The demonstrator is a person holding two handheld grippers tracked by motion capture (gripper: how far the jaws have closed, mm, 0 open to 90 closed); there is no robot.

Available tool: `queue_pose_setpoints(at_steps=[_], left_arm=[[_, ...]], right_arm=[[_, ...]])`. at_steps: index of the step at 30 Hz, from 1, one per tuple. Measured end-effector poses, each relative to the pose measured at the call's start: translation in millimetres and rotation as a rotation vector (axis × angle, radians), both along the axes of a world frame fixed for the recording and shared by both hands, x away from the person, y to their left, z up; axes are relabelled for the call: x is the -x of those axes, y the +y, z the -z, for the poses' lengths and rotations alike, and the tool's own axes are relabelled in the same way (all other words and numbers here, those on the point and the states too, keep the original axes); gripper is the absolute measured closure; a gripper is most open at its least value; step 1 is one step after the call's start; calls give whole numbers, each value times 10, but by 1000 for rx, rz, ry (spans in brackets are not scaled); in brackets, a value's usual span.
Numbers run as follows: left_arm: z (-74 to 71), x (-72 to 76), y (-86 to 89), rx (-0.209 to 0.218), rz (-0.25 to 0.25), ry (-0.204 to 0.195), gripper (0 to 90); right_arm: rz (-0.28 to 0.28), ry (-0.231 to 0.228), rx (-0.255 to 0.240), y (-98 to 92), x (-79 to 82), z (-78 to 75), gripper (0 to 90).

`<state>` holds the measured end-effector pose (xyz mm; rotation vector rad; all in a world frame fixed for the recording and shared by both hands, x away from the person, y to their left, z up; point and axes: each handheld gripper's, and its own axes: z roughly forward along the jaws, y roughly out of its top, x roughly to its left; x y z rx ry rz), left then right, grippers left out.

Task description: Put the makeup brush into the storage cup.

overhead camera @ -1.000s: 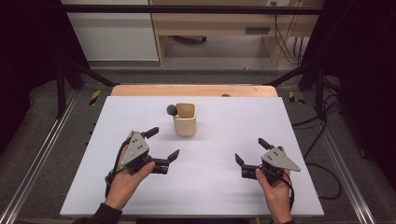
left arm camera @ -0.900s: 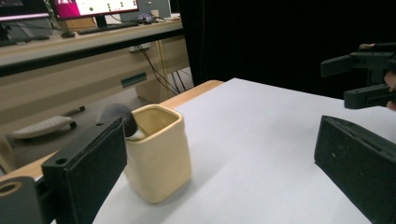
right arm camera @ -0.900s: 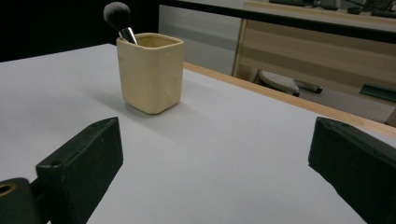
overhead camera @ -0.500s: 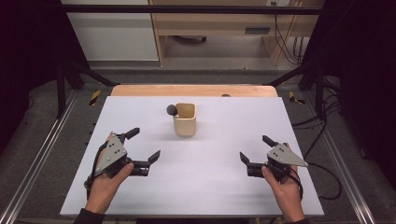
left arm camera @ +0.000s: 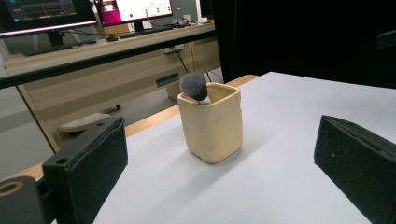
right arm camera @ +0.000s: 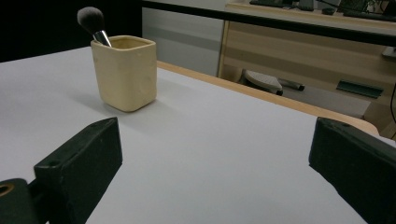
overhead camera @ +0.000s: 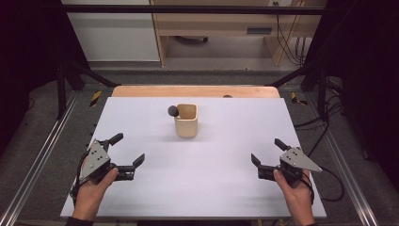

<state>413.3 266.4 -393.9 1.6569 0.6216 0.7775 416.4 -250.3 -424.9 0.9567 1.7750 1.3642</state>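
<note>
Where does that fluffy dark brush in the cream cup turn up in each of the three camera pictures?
High view: the brush sits above centre, poking over the left rim of the cup.
Left gripper view: its dark head is just above centre, on the cup's far rim.
Right gripper view: upper left, leaning out leftward.
Shared landmark: the cream cup on the white table.

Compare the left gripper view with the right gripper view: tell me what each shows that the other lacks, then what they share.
Left gripper view alone: monitors on a desk behind the table, and the brush's head seen resting on the cup's rim. Right gripper view alone: the brush's metal ferrule slanting into the cup, plus a drawer handle on the far cabinet. Both: the cream cup holding the dark brush, the white table, and wide-apart black jaws with nothing between them.
</note>
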Motion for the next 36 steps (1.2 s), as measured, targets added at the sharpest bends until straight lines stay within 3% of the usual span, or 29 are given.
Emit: queue_pose_setpoints(at_steps=[20,36], left_arm=[[230,26,293,36,-58,10,24],[531,21,374,85,-73,35,30]], right_arm=[[23,6,13,-243,102,163,29],[2,14,12,-186,90,285,27]])
